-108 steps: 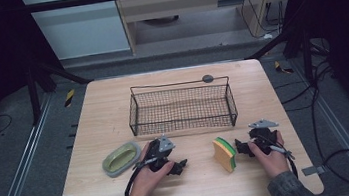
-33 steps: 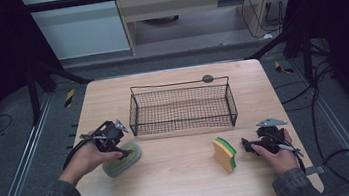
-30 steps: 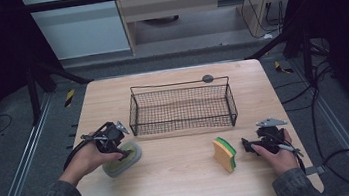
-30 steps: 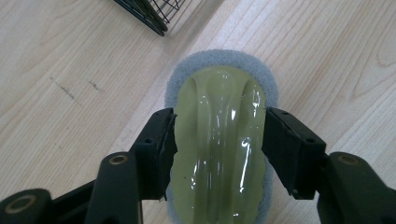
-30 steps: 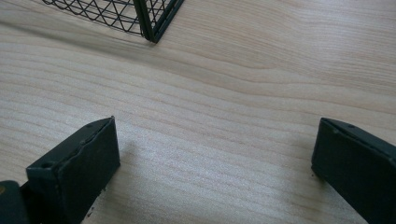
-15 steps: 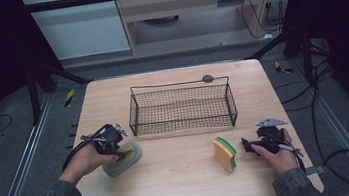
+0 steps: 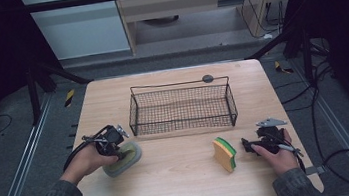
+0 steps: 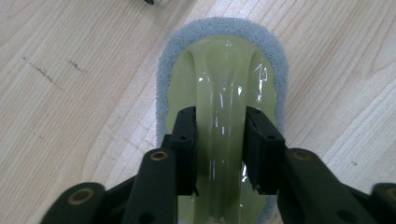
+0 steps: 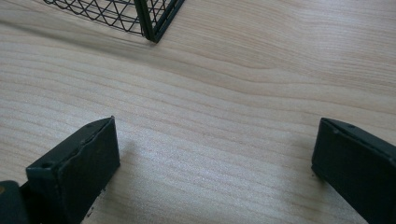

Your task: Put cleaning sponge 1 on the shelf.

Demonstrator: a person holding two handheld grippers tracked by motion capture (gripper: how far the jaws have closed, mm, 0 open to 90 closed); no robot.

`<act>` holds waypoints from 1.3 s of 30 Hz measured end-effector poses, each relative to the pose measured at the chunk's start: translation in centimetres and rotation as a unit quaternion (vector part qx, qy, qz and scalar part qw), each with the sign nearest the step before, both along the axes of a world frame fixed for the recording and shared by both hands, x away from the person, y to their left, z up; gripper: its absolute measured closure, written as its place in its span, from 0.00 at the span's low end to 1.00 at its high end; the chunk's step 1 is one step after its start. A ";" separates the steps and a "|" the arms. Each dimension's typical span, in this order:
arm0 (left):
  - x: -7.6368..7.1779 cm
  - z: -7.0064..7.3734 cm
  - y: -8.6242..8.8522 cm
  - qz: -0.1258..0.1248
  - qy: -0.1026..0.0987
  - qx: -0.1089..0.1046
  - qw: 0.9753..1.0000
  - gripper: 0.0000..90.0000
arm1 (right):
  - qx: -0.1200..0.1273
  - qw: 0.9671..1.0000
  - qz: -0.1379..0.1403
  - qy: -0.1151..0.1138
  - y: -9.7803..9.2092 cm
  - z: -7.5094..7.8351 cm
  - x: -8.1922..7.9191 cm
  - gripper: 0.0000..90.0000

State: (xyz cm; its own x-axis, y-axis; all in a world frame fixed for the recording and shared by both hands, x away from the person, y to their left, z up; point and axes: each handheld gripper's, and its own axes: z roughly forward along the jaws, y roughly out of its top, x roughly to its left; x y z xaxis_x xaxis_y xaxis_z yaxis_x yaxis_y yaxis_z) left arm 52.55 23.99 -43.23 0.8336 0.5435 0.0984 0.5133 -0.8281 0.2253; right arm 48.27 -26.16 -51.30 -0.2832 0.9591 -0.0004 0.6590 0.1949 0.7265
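A pale green scrubber with a grey pad point(image 7: 124, 160) lies on the wooden table at the front left. My left gripper point(image 7: 114, 145) is over it. In the left gripper view the two black jaws press both sides of the raised glossy handle of the scrubber point(image 8: 224, 60), so the left gripper point(image 8: 222, 140) is shut on it. A yellow-and-green sponge point(image 7: 224, 154) stands on edge at the front right. My right gripper point(image 7: 245, 145) sits just right of the sponge, apart from it. The right gripper point(image 9: 215, 158) is open wide over bare wood.
A black wire basket point(image 7: 182, 108) stands in the middle of the table; its corner point(image 9: 149, 18) is ahead of the right gripper. A small dark round object point(image 7: 207, 78) lies behind the basket. Bare wood point(image 7: 176, 173) stretches between the two hands.
Since the earliest frame my left hand has moved from the front middle out left onto the scrubber. Over the last second nothing has visibly moved.
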 end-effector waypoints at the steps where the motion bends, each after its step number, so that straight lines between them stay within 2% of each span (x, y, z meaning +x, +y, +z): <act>1: 0.0 0.0 0.0 -0.001 -0.002 0.001 1.000 0.75 | 0.000 1.000 0.000 0.000 0.0 0.0 0.0 0.01; 4: 0.0 0.1 0.1 -0.002 -0.003 0.001 1.000 0.78 | 0.000 1.000 0.000 0.000 0.0 0.0 0.0 0.01; 8: -0.2 0.7 0.5 0.001 -0.017 -0.004 1.000 0.78 | 0.000 1.000 0.001 0.000 0.0 0.0 0.0 0.01; 12: -0.6 1.6 0.9 0.003 -0.041 -0.011 0.999 0.79 | 0.000 1.000 0.002 0.000 0.0 0.0 0.0 0.01; 17: -1.3 2.6 1.0 -0.010 -0.069 -0.012 0.998 0.79 | 0.000 1.000 0.003 0.000 0.0 0.0 0.0 0.01; 22: -1.8 3.4 0.9 -0.026 -0.081 -0.011 0.996 0.79 | 0.001 1.000 0.004 0.001 0.0 0.0 0.0 0.01; 29: -2.2 4.3 0.5 -0.042 -0.102 -0.012 0.994 0.79 | 0.000 1.000 0.004 0.001 0.0 0.0 0.0 0.01; 32: -2.4 5.2 0.2 -0.052 -0.118 -0.010 0.992 0.79 | 0.001 1.000 0.004 0.001 0.0 0.0 0.0 0.01; 35: -2.4 5.6 0.1 -0.054 -0.126 -0.011 0.991 0.79 | 0.001 1.000 0.004 0.001 0.0 0.0 0.0 0.01; 38: -2.6 6.8 -0.1 -0.065 -0.140 -0.009 0.988 0.79 | 0.001 1.000 0.004 0.001 0.0 0.0 0.0 0.01; 39: -2.6 6.8 -0.1 -0.065 -0.140 -0.009 0.988 0.79 | 0.001 1.000 0.004 0.001 0.0 0.0 0.0 0.01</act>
